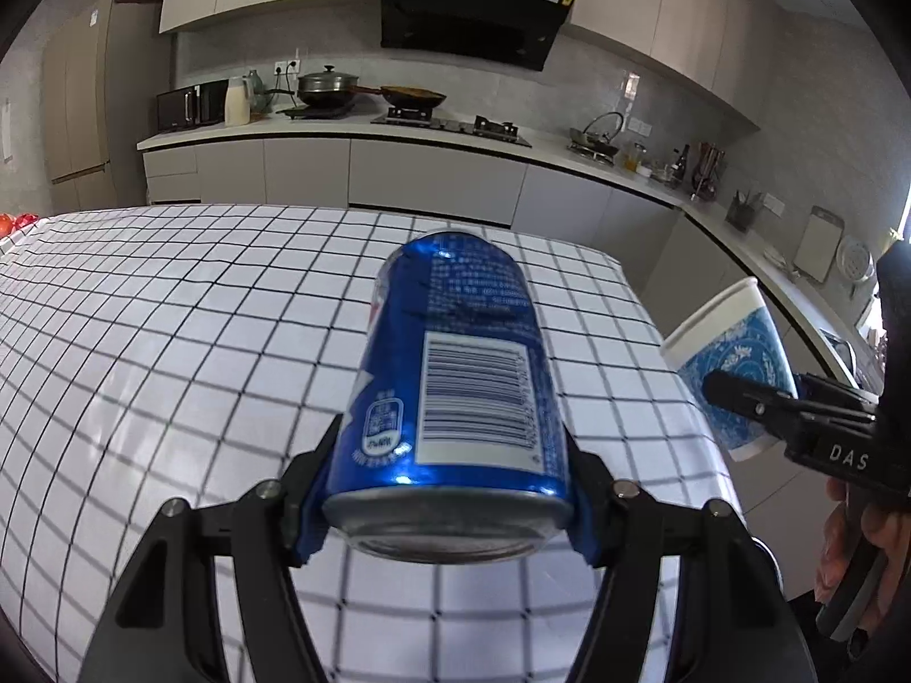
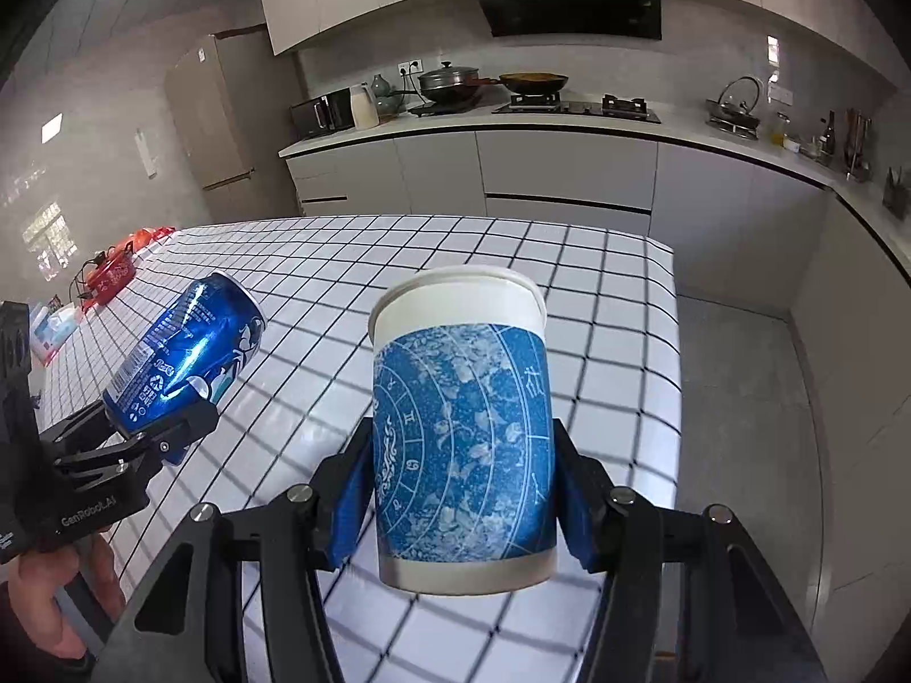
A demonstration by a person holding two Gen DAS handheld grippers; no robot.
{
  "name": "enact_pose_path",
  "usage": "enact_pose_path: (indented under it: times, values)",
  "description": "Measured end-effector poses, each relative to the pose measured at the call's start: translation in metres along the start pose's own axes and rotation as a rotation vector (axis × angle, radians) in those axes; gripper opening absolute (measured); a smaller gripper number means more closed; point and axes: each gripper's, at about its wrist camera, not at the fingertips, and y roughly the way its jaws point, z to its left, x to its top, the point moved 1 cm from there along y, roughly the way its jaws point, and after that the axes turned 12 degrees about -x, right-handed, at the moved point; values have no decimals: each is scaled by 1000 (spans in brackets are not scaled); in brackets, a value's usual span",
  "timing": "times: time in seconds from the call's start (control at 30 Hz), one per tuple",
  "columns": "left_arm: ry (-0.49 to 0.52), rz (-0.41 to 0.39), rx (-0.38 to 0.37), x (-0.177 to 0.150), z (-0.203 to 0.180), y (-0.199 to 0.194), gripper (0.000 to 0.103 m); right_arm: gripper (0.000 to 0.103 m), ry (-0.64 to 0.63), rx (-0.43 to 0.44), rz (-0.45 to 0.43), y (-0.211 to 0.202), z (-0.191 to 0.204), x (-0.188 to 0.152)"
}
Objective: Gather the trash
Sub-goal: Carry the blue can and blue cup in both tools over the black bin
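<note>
Above the checked tablecloth (image 1: 199,341), a blue drink can (image 1: 455,375) is clamped near its base between the blue pads of the left gripper (image 1: 450,506), with its top tilted away from the camera and clear of the table. Alongside it, a paper cup (image 2: 461,432) with a blue printed sleeve is gripped low on its wall by the right gripper (image 2: 455,506); the cup is held upright with its open mouth uppermost and is likewise lifted off the cloth. Both items are seen from the opposite wrist as well: the cup at the right edge of the left view, the can at the left edge of the right view, well apart from one another. A hand (image 2: 40,597) is seen on the left gripper's handle.

Nothing is seen lying on the cloth directly beneath the held items. At the table's far left end, red bags (image 2: 114,267) and a small box are seen. Beyond the table, a kitchen counter (image 1: 341,131) is lined with a microwave (image 1: 188,105), a white jug (image 1: 236,99), a lidded pot (image 1: 327,85), a frying pan (image 1: 413,94) on a gas hob and bottles further right. A black range hood (image 1: 472,11) is mounted above, and a fridge (image 2: 210,119) is placed at the counter's left end.
</note>
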Motion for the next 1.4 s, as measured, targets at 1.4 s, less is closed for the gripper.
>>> enact_pose_path:
  times: [1.4]
  values:
    - [186,290,-262,-204,-324,58,66,59,133,-119,150,-154,-314,-298]
